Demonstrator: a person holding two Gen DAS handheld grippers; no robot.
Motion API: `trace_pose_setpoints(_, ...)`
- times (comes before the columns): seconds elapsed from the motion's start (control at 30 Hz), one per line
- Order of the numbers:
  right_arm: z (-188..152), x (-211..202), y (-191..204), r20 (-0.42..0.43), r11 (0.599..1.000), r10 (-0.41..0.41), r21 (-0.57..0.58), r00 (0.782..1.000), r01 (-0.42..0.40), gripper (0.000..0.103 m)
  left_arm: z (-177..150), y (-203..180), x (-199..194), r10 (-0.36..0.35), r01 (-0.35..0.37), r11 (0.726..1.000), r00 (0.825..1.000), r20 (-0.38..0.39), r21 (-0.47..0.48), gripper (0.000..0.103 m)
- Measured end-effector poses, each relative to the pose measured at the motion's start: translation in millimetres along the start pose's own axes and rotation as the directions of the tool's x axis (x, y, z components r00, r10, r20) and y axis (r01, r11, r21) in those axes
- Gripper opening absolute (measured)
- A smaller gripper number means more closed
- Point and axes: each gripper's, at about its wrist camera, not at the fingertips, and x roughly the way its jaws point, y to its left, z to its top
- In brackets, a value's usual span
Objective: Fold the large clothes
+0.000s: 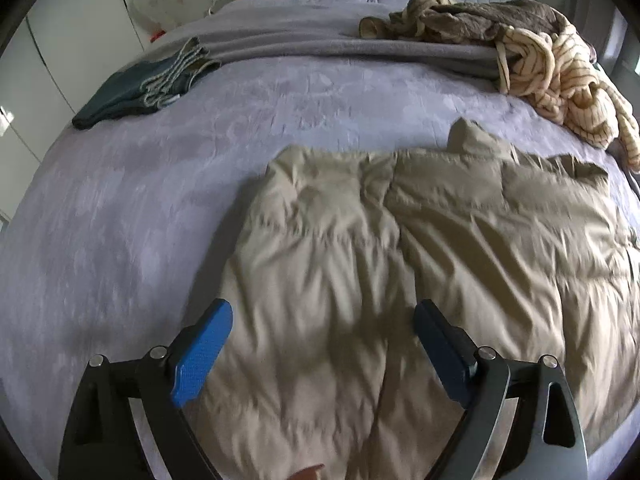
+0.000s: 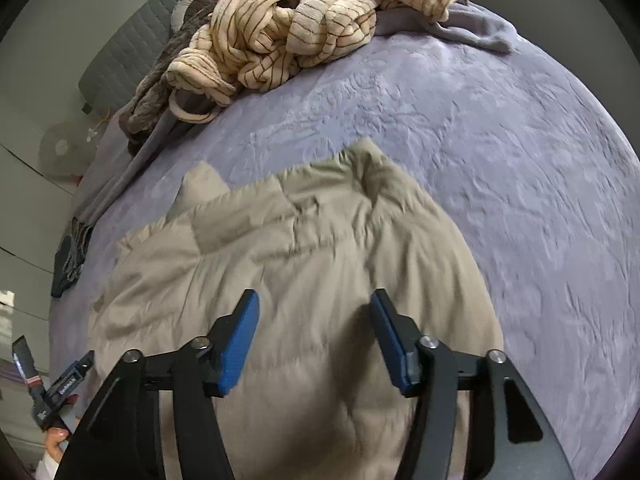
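Left wrist: beige padded jacket (image 1: 400, 240) lies below open jaws.

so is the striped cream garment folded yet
No, the striped cream garment lies in a twisted heap at the far edge of the bed.

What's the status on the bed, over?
Left gripper open, right gripper open, both empty. Beige padded jacket flat on bed. Nothing blocking.

Dim soft daylight, slight motion blur, heavy fisheye edges.
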Motion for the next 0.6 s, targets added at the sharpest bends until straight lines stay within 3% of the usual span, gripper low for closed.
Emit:
trace_pose_setpoints(0.13, -20.8, -15.1, -6.6, -0.011, 0.999, 0.043, 0.030, 0.999, -0.043, 0.082, -21.8, 4.0, -15.0, -0.006, 0.006, 1.000, 1.000, -0.019, -0.001, 0.094)
trace_pose_setpoints(0.17, -26.9, -18.9, -8.3, -0.015, 0.998, 0.057, 0.037, 0.998, -0.057, 0.082, -26.2, 5.2, -18.0, -0.010, 0.010, 1.000, 1.000, -0.021, -0.003, 0.103)
trace_pose_setpoints(0.37, -61.5, -33.0, -19.6, -0.056, 0.990, 0.115, 0.082, 0.992, -0.110, 0.092, -63.6, 17.0, -35.6, -0.052, 0.049, 0.998, 0.997, -0.065, -0.041, 0.103)
trace_pose_setpoints(0.6, -98.3, -31.0, -36.3, -0.095, 0.974, 0.152, 0.183, 0.984, -0.133, 0.093, -93.4, 23.4, -38.2, -0.105, 0.094, 0.992, 0.984, -0.142, -0.085, 0.103)
